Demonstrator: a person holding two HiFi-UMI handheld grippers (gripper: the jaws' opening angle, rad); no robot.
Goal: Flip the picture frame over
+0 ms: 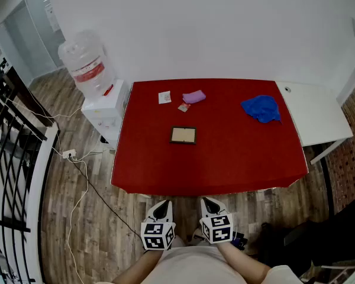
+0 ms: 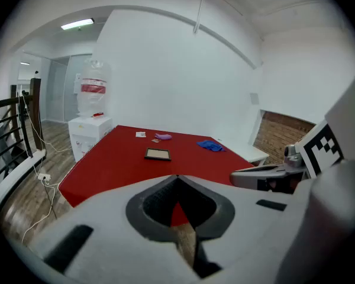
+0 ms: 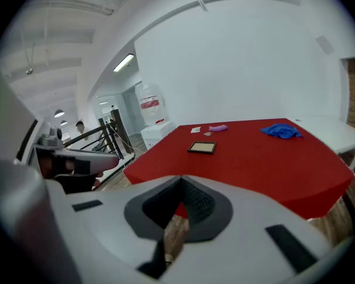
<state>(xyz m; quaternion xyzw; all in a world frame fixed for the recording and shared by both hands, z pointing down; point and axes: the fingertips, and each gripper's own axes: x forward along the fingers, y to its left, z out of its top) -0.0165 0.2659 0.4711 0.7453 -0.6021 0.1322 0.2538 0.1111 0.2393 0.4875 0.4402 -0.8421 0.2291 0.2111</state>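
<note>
Picture frame (image 1: 183, 135) flat on red table (image 1: 236, 158) (centre); left hand-held gripper (image 1: 161, 206), right hand-held gripper (image 1: 210, 204) both closed, empty.

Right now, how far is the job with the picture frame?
Nothing done yet: the picture frame lies flat on the red table. In hand, nothing: left tongs and right tongs are shut, empty, short of the table's near edge. Remaining: reach, grip, flip it.

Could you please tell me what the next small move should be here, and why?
Probably reach the right tongs forward toward the picture frame, opening them: they and the left tongs are shut, empty, short of the red table, where the frame lies flat, untouched.
</note>
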